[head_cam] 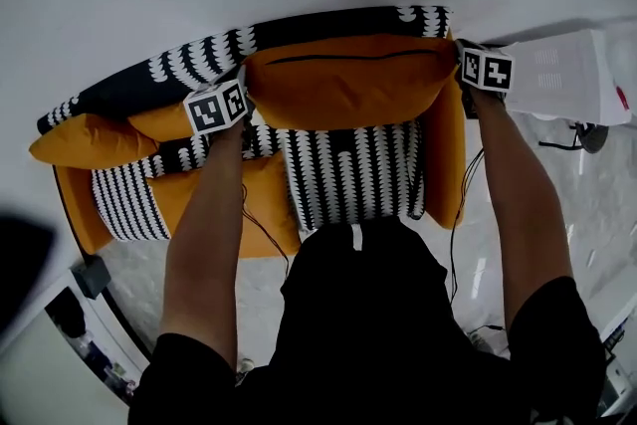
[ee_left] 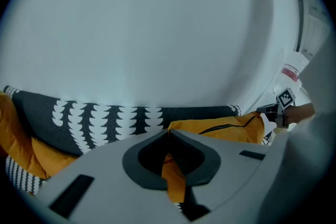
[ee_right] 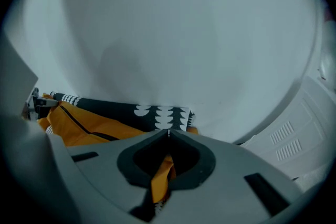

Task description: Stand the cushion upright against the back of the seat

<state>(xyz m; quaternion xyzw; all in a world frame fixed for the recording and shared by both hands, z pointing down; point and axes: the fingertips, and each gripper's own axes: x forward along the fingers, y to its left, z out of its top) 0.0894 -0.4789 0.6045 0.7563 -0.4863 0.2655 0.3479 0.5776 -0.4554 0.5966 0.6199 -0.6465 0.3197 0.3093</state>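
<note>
The cushion point(head_cam: 348, 85) is orange with a dark zip line. The seat back point(head_cam: 179, 65) is black with white scallops, the seat pad point(head_cam: 348, 176) black-and-white, the armrest point(head_cam: 448, 144) orange.

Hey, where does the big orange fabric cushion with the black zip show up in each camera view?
Head view: orange fabric cushion, top centre.
Left gripper view: right of centre, corner pinched by the left gripper.
Right gripper view: lower left, corner pinched by the right gripper.
Shared landmark: black seat back with white scallop print, behind it.
</note>
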